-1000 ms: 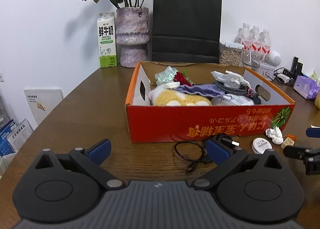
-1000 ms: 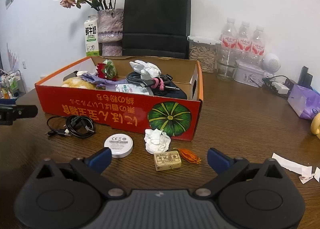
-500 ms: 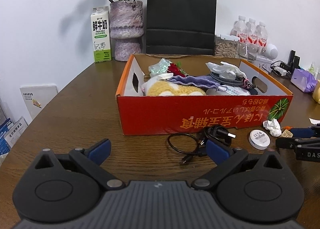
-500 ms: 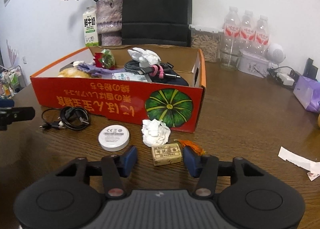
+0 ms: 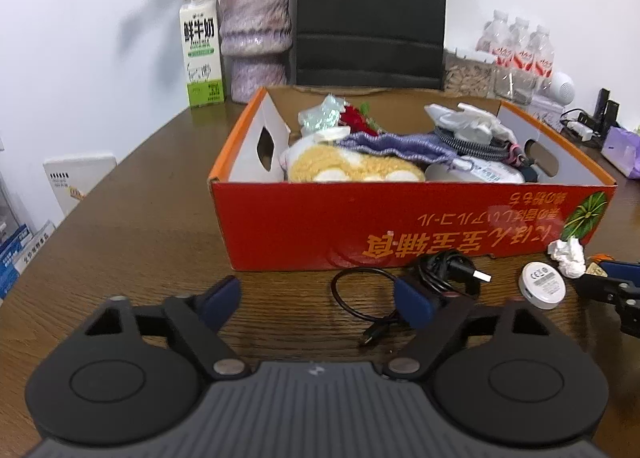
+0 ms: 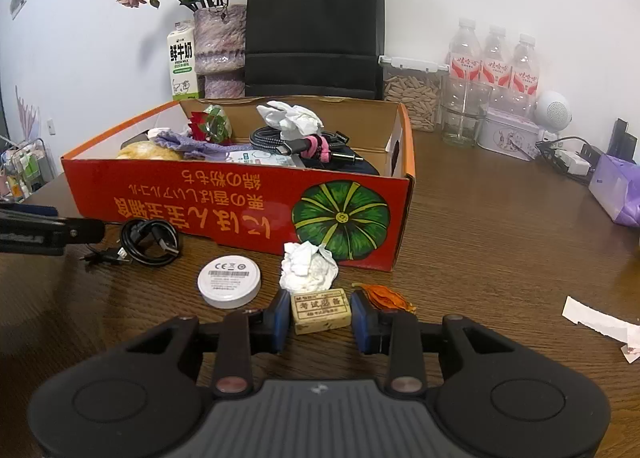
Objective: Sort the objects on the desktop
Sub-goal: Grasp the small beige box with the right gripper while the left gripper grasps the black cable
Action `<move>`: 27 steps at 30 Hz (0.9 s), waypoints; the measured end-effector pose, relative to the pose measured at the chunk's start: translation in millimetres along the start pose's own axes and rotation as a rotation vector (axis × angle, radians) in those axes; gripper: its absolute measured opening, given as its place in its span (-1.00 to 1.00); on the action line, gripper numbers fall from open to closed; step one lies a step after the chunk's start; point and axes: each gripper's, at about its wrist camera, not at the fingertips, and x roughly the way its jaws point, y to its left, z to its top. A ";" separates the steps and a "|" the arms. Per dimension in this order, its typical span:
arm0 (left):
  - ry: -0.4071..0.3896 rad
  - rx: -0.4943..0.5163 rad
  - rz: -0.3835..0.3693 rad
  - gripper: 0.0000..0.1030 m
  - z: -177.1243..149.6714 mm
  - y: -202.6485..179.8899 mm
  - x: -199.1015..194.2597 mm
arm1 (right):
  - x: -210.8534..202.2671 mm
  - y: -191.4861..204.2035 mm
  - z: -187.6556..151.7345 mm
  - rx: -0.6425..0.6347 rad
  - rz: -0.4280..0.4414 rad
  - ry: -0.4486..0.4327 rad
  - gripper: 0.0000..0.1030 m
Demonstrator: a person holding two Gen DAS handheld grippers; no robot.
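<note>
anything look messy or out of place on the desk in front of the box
Yes. A crumpled white tissue wad and a torn orange wrapper scrap lie on the brown wooden table, against the red cardboard box, like rubbish. Torn white paper strips sit at the right. The box print reads upside down.

Dark wooden table (image 6: 500,242) with red box (image 6: 240,198), coiled cable (image 6: 150,238), white puck (image 6: 229,275), eraser (image 6: 321,310).

Three water bottles (image 6: 494,58), one milk carton (image 6: 182,60), one orange box (image 6: 240,198), one eraser (image 6: 322,310), one white puck (image 6: 229,280).
</note>
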 end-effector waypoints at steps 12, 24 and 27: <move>0.032 -0.012 -0.031 -0.54 -2.0 -7.6 6.5 | 1.2 2.5 0.3 0.005 -0.004 0.000 -0.39; -0.002 -0.039 -0.044 -0.89 -2.6 -3.6 -4.0 | 0.7 6.2 0.5 0.007 -0.010 -0.001 -0.39; -0.025 -0.036 -0.043 -0.90 -2.4 -2.0 -10.5 | -0.6 7.7 -0.1 0.011 0.004 -0.007 -0.39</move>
